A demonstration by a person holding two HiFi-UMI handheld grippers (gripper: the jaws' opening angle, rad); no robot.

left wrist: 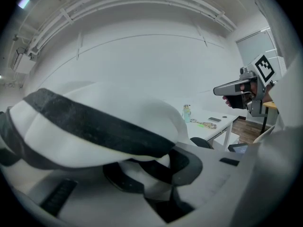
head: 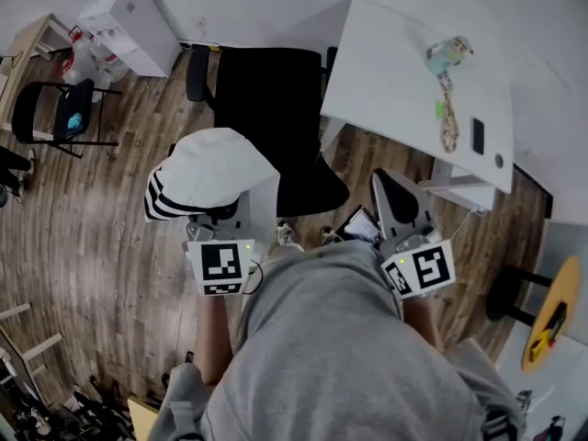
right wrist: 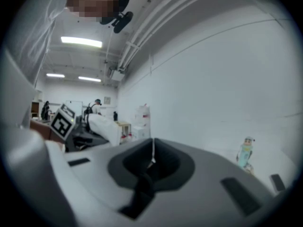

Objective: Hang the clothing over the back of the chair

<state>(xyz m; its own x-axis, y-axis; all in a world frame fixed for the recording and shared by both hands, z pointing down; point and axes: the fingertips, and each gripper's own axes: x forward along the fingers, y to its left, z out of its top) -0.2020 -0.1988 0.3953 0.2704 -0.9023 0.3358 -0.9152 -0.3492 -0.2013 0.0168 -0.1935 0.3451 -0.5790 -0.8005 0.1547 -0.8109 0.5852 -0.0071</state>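
Observation:
The clothing (head: 209, 168) is a white garment with black stripes, bunched over the tips of my left gripper (head: 223, 217), just left of the black office chair (head: 271, 108). In the left gripper view the clothing (left wrist: 94, 126) fills the lower left and lies pinched in the left gripper (left wrist: 147, 174). My right gripper (head: 390, 184) hovers right of the chair near the table's corner, shut with nothing in it. Its own view shows the right gripper (right wrist: 152, 156) with only a thin seam between the jaws. The chair's near edge is partly hidden by the garment.
A white table (head: 395, 81) behind the chair carries a bottle (head: 447, 55), a lanyard (head: 448, 118) and a phone (head: 478, 136). Another black chair (head: 55, 108) and a white cabinet (head: 129, 21) stand far left. A yellow round top (head: 551, 310) is at right. The floor is wood.

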